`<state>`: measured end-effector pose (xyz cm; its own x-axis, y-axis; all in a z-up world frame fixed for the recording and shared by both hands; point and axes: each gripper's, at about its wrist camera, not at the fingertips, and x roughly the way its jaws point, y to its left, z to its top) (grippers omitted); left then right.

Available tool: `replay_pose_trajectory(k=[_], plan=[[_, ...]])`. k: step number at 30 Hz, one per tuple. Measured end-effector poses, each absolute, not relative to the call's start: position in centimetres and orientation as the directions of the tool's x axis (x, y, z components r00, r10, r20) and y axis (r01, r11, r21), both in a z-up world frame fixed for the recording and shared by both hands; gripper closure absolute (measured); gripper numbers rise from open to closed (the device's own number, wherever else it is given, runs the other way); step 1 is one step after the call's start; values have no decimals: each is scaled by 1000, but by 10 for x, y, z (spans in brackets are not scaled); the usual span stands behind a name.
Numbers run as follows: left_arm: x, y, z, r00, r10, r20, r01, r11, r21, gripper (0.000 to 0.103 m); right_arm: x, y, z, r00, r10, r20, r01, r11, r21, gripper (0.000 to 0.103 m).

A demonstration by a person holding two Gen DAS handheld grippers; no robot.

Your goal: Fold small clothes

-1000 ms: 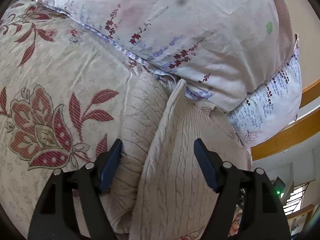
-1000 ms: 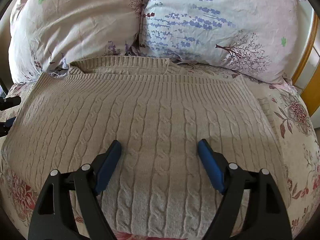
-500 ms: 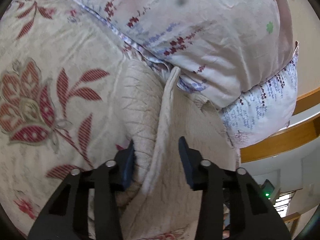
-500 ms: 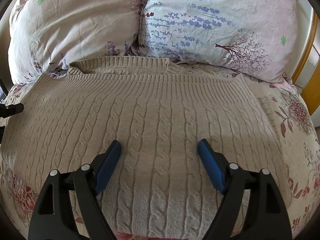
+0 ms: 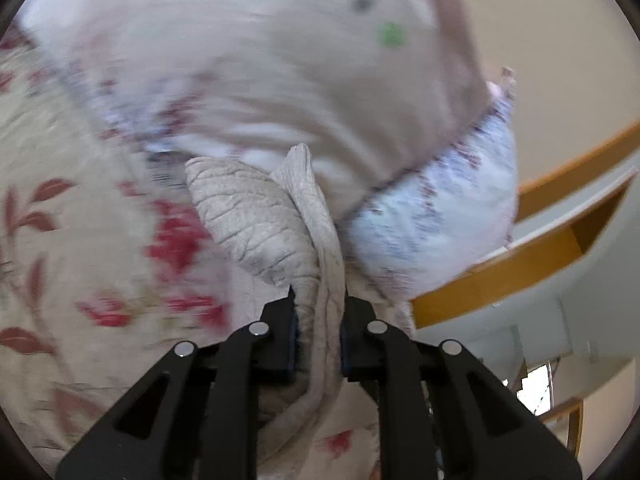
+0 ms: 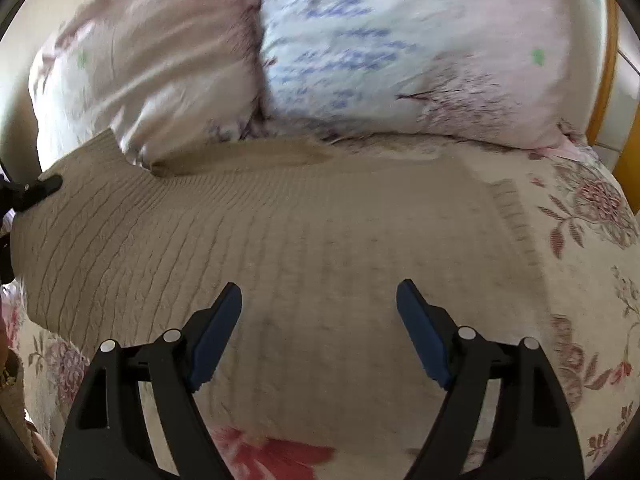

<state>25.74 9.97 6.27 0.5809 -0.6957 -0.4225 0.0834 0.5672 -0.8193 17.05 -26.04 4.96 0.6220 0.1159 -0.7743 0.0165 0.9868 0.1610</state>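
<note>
A beige cable-knit sweater lies flat on the bed, its neck toward the pillows. My left gripper is shut on the sweater's left edge and holds the pinched fold up off the bedspread. It shows as a dark tip at the left edge of the right wrist view. My right gripper is open and empty, hovering over the sweater's lower middle.
Two floral pillows lie against the sweater's neck at the back. The floral bedspread shows around the sweater. A wooden bed frame runs at the right in the left wrist view.
My left gripper has closed on the sweater's left edge and lifted it. The right gripper stays open and has moved forward over the sweater; both views are blurred by motion.
</note>
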Motion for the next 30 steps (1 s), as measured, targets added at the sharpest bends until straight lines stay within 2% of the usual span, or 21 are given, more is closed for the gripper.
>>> replay_pose_trajectory(k=[10,15,20,22,25,26,28,30], plan=[[282,-36,101,445,-837,-318,287,469,-835,89,148,-366,71,695,34,-718,207,947,245,22],[294,-115,85,352,-869,-347,307,457,-835,89,141,-405,62,676,9,-737,296,912,283,22],[302,-192,36,141,-886,-442,268,464,-845,83,135,-435,47,648,39,-761,359,865,350,22],[297,-199,34,63,-918,-391,288,392,-874,82,133,-443,48,651,64,-756,360,851,383,22],[284,-172,59,104,-926,-364,378,375,-846,56,134,-456,56,671,127,-731,338,825,453,22],[282,-159,66,141,-920,-366,395,391,-831,50,135,-458,59,678,156,-719,323,815,481,22],[277,-120,78,254,-887,-386,408,460,-789,43,145,-462,62,688,246,-683,275,782,559,22],[277,-84,82,370,-810,-455,365,577,-731,40,158,-462,61,675,318,-666,248,752,611,22]])
